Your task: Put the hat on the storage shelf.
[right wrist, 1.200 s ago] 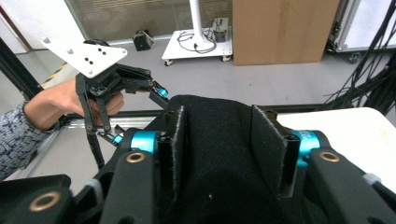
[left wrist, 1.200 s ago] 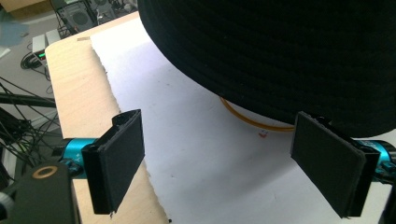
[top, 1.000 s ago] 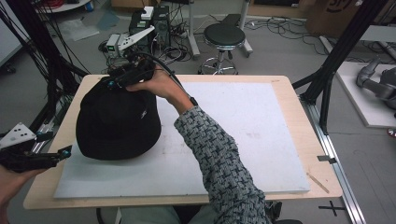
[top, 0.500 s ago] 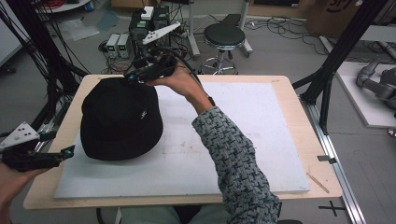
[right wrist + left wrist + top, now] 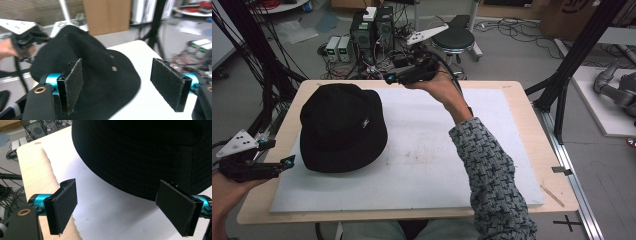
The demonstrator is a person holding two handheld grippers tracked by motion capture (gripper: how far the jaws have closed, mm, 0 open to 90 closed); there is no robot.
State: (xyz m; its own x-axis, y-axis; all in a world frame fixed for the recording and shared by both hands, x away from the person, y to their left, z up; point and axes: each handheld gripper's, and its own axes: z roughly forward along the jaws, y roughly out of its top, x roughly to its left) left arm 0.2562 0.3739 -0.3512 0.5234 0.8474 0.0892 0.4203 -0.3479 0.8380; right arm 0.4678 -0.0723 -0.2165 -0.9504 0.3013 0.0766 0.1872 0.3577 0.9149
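Where the pale wooden worktop point(image 5: 517, 95) carries a white mat point(image 5: 422, 150) over most of its top, bare wood shows as a rim on all sides, and the mat's left edge looks ragged in the left gripper view. Around it lies a grey workshop floor: computer boxes point(image 5: 372, 27) and a tangle of cables point(image 5: 267, 75) stand beyond the far left corner, a round black stool point(image 5: 454, 37) sits past the far edge, and a black frame post point(image 5: 574, 60) slants down at the right. A black bucket hat point(image 5: 342, 127) rests crown up on the left part of the mat, its brim flat, a small pale label on the side facing right. The left tongs point(image 5: 288, 162) hover at the near left edge of the worktop, their pads wide apart and empty; in the left gripper view the hat's brim lies just beyond them, the right pad close against it. The right tongs point(image 5: 388, 78) are held above the far edge, just beyond the hat, by a hand point(image 5: 437, 87) on a patterned grey sleeve point(image 5: 492, 175); their pads also stand spread with nothing between, the hat below and behind them in the right gripper view.
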